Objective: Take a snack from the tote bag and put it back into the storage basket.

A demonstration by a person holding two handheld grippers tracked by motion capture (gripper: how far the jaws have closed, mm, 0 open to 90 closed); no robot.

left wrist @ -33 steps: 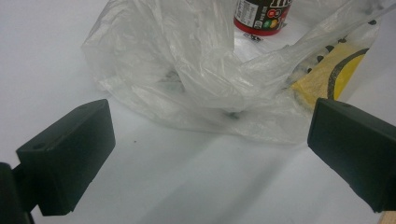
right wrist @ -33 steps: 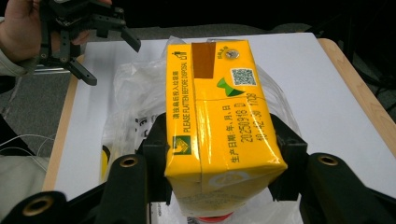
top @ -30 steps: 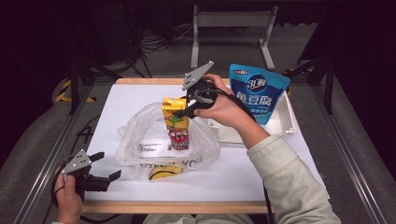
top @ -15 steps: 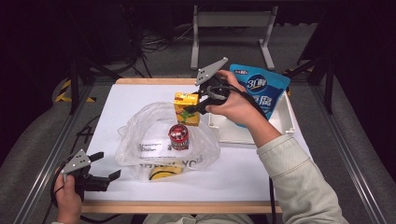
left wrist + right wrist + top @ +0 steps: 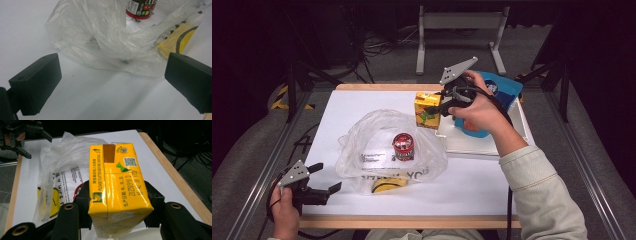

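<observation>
Two grippers were in my hands. The right gripper (image 5: 434, 107) had its fingers (image 5: 83, 197) clenched on the sides of a yellow drink carton (image 5: 427, 110), which I held lifted above the far part of the white counter (image 5: 362, 105), just beside a white tray (image 5: 482, 145) and a blue pouch (image 5: 499, 90). The left gripper (image 5: 328, 178) sat low at the near left corner, its fingers (image 5: 35, 82) released and spread wide with nothing between them, pointing at a clear plastic bag (image 5: 377, 140). A small red-lidded jar (image 5: 403, 146) stood in the bag, and something yellow (image 5: 387, 186) lay under its near edge.
</observation>
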